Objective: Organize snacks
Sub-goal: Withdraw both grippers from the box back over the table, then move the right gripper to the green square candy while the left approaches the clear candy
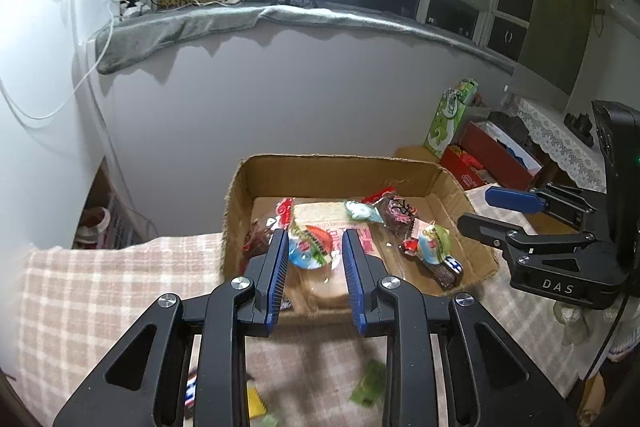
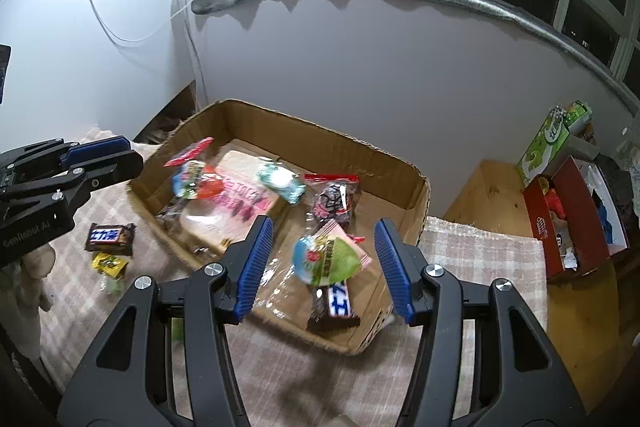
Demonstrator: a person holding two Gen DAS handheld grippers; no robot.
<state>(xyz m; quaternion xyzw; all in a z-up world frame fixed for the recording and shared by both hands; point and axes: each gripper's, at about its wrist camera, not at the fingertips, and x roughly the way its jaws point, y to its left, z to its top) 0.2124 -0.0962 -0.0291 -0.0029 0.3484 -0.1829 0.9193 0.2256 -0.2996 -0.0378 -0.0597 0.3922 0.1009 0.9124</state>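
An open cardboard box [image 2: 280, 123] stands on a checked cloth and holds several snacks. Among them are a bread pack with a pink label [image 2: 240, 203], a green-and-blue pouch [image 2: 328, 259], a dark chocolate bar [image 2: 336, 307] and a wrapped brown cake [image 2: 336, 203]. My right gripper [image 2: 323, 222] hovers open over the box's near end, nothing touching its pads; it also shows from the side as the right gripper [image 1: 474, 207]. My left gripper [image 1: 314, 233] hangs above the box's near edge, its jaws drawn close and empty. From the right wrist, the left gripper [image 2: 134, 153] sits by the box's left corner.
Outside the box lie a brown chocolate bar [image 2: 110, 237], a yellow candy [image 2: 108, 263] and a green candy [image 1: 370, 383] on the cloth. A red box [image 2: 576, 211] and a green carton [image 2: 548, 143] stand on a wooden surface at right. A wall rises behind the box.
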